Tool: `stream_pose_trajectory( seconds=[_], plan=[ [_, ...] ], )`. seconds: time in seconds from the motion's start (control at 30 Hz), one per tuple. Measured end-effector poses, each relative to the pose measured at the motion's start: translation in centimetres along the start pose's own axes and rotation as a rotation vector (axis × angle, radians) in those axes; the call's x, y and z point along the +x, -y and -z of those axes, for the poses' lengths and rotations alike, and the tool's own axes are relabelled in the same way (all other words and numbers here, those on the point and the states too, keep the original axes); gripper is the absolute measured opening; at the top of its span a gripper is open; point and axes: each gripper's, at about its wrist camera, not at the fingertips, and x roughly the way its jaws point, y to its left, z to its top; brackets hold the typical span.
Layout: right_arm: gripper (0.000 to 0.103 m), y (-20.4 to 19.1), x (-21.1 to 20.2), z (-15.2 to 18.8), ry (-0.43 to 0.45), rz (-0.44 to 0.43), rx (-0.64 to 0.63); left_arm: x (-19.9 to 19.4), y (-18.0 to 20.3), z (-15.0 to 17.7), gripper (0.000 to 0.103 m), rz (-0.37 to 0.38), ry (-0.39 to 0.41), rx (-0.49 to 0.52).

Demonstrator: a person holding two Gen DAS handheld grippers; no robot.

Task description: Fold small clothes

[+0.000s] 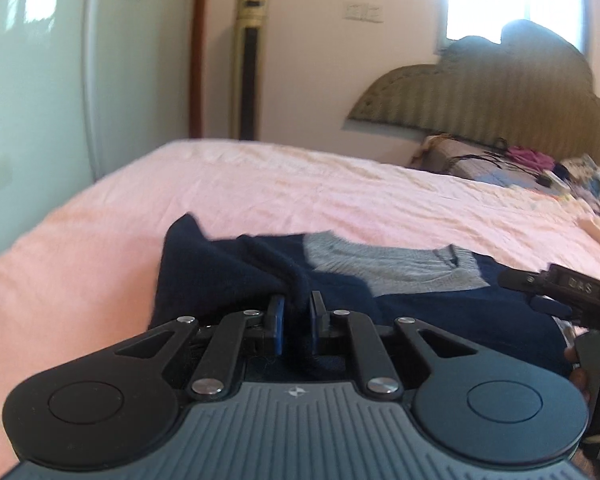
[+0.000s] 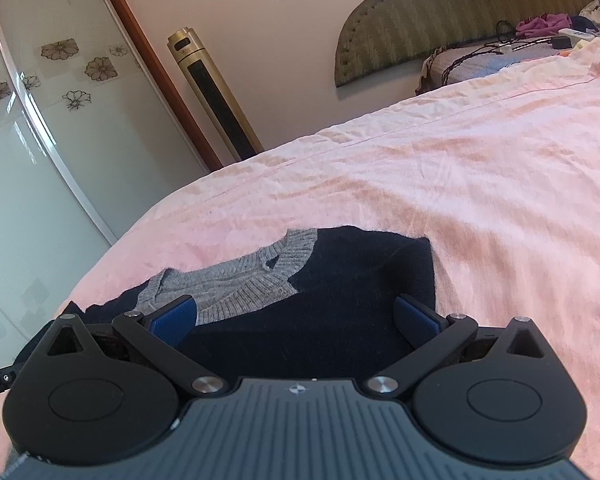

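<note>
A small navy sweater [image 1: 228, 272] with a grey knit collar [image 1: 384, 266] lies on the pink bed sheet [image 1: 300, 188]. My left gripper [image 1: 298, 308] is shut on a bunched fold of the navy fabric at the sweater's left side and holds it raised. The right gripper shows at the right edge of the left wrist view [image 1: 556, 292]. In the right wrist view the sweater [image 2: 340, 300] lies flat with its grey collar [image 2: 240, 280] to the left. My right gripper [image 2: 296, 320] is open and empty, its blue pads [image 2: 416, 320] spread just above the navy body.
The pink sheet [image 2: 460, 180] stretches far and right of the sweater. A striped headboard [image 2: 440, 12], a pillow and loose clothes [image 2: 540, 24] sit at the far right. A gold tower fan [image 2: 212, 92] and a glossy wardrobe door [image 2: 40, 140] stand beyond the bed's left edge.
</note>
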Motion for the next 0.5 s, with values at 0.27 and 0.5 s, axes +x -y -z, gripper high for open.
stream_pose_trajectory(
  seconds=[0.27, 0.5],
  plan=[
    [0.103, 0.2, -0.1, 0.0, 0.003, -0.006, 0.009, -0.4, 8.8, 4.6, 0.012, 0.065, -0.002, 0.554],
    [0.103, -1.6, 0.0, -0.4, -0.042, 0.067, -0.055, -2.4, 4.0, 6.5, 0.015, 0.032, 0.01, 0.421]
  ],
)
